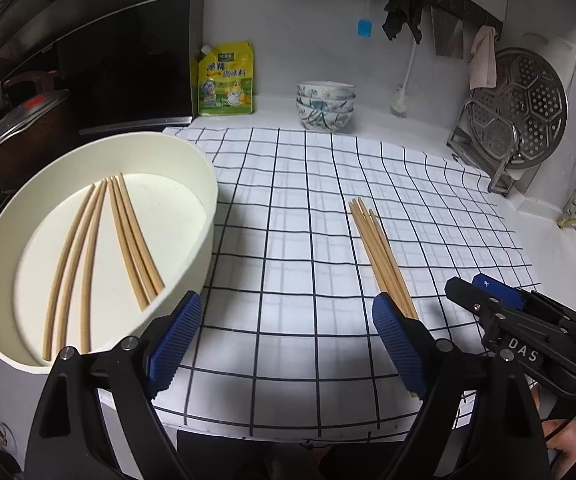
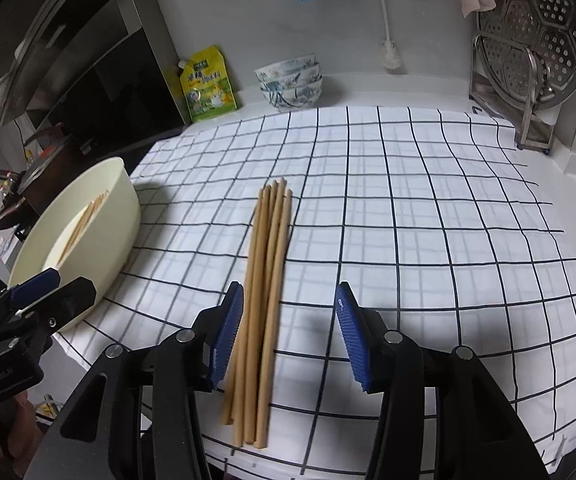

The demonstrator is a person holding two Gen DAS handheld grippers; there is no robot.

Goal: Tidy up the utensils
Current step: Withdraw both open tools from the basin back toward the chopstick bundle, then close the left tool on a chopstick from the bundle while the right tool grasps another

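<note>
At the far left a cream oval plastic tub (image 1: 99, 240) sits half on the cloth's edge, with five pale wooden chopsticks (image 1: 99, 248) lying loose on its floor, fanned into a group of three and a pair. The left gripper (image 1: 283, 344) hangs just right of the tub with its blue ribbed pads (image 1: 175, 336) spread wide and nothing between them; only bare white cloth with a black grid (image 1: 288, 208) shows in the gap.

Right of that, a bundle of about five more wooden chopsticks (image 2: 263, 300) lies on the cloth, side by side, tips pointing away from the person. The right gripper (image 2: 290, 336) stands over the near half of this bundle, its jaws about half open. The sticks lie against the left pad, touching or almost so, with empty cloth up to the right pad, so nothing is gripped yet.

The risk, as I judge it, lies in that off-centre placing. If the jaws close from here, the right pad may sweep the round sticks sideways, so they roll, cross or ride up over each other. A hold near the thick ends could also let the long tips droop and slip out on the way to the tub. Its tall wall could catch low tips.

Behind stand a yellow seasoning pouch (image 1: 227, 80), stacked blue-patterned bowls (image 1: 325, 104) and a perforated steel steamer plate (image 1: 524, 108).
</note>
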